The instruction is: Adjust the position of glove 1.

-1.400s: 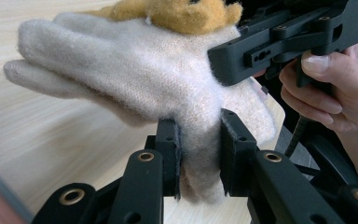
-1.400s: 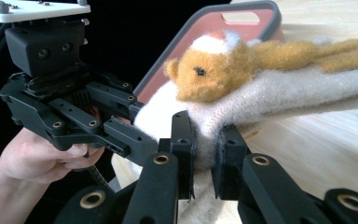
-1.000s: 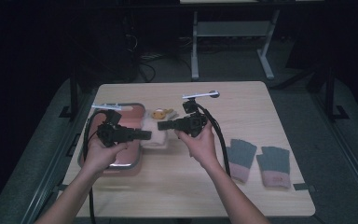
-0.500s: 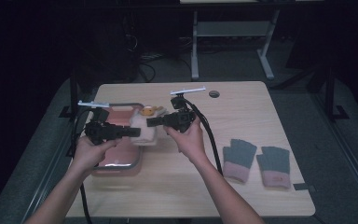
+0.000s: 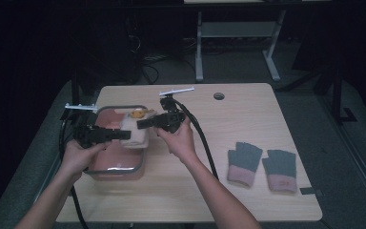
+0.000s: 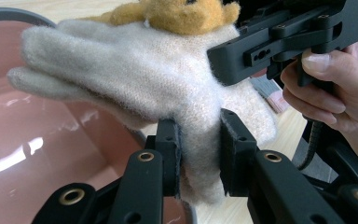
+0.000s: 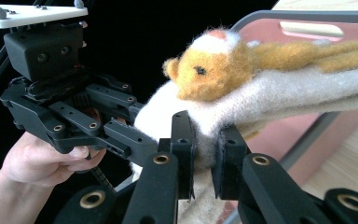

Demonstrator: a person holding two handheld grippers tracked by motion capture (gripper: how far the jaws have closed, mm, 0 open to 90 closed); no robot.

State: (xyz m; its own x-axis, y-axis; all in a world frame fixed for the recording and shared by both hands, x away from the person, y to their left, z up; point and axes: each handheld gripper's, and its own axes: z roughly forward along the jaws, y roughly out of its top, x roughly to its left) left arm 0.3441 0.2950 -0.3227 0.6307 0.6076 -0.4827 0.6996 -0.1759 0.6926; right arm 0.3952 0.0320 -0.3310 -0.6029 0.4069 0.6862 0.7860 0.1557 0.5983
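While both claws pinch the cream glove (image 5: 134, 131) between them, left claw (image 5: 126, 135) and right claw (image 5: 140, 124) facing, it hangs level over the pink tub (image 5: 116, 164), lengthwise across the table (image 5: 248, 119), fingers toward the tub.

Lab – dim, bare wooden table (image 5: 248, 191)

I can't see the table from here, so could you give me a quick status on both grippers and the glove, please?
Left gripper and right gripper both shut on cream glove. Glove held over pink bin. Grey gloves lie apart; nothing in the way.
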